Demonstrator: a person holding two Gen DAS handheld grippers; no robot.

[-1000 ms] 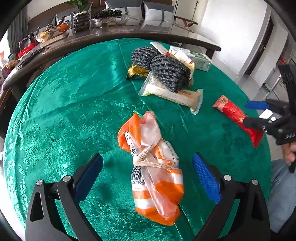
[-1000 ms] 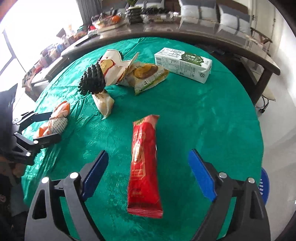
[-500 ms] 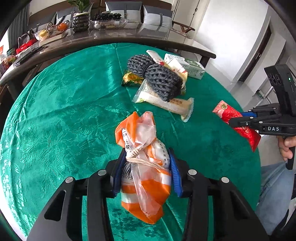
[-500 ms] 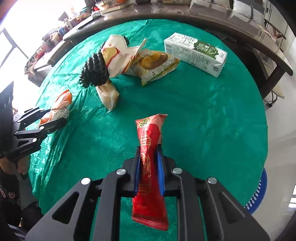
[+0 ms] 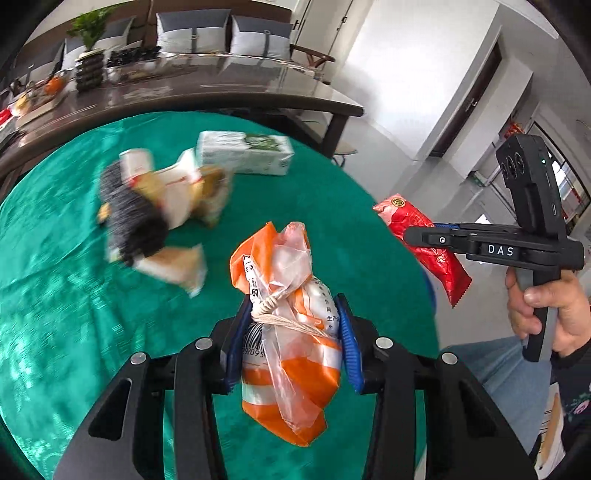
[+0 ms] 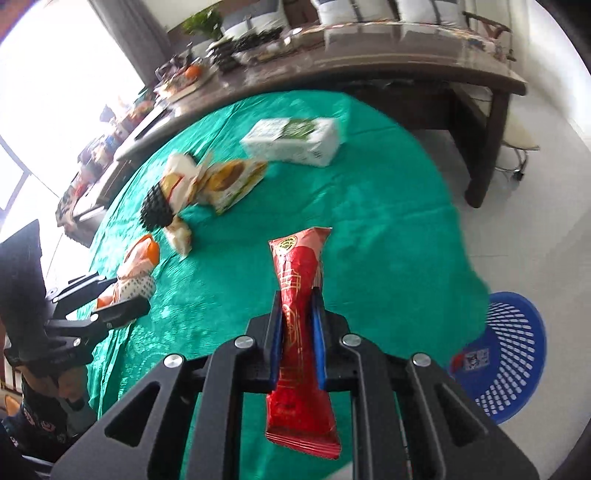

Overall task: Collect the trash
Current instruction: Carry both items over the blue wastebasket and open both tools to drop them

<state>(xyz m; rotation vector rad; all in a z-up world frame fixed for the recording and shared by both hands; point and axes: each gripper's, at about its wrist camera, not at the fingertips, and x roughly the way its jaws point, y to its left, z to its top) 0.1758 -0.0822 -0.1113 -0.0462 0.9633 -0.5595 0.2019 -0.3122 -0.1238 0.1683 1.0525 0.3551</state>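
Left hand-held gripper (image 5: 291,345): clamped on the orange-and-white bag (image 5: 291,350), lifted off the green desk (image 5: 74,314).
Right hand-held gripper (image 6: 298,328): pinching the red wrapper (image 6: 299,295) mid-length — both ends hang free.
Blue basket (image 6: 506,354): on the floor at 3 o'clock of the right camera, beyond the desk edge.
Doing it well: carry each load fully over the rim before letting go — the limp wrapper may snag.
Left behind: milk carton (image 6: 295,142), and what look like wrappers around a black spiky thing (image 6: 157,206), blurred, at 11 o'clock.

green tablecloth (image 5: 74,332) | dark side table (image 6: 406,70) | potted plant (image 5: 88,33) | grey cushions (image 5: 192,27)
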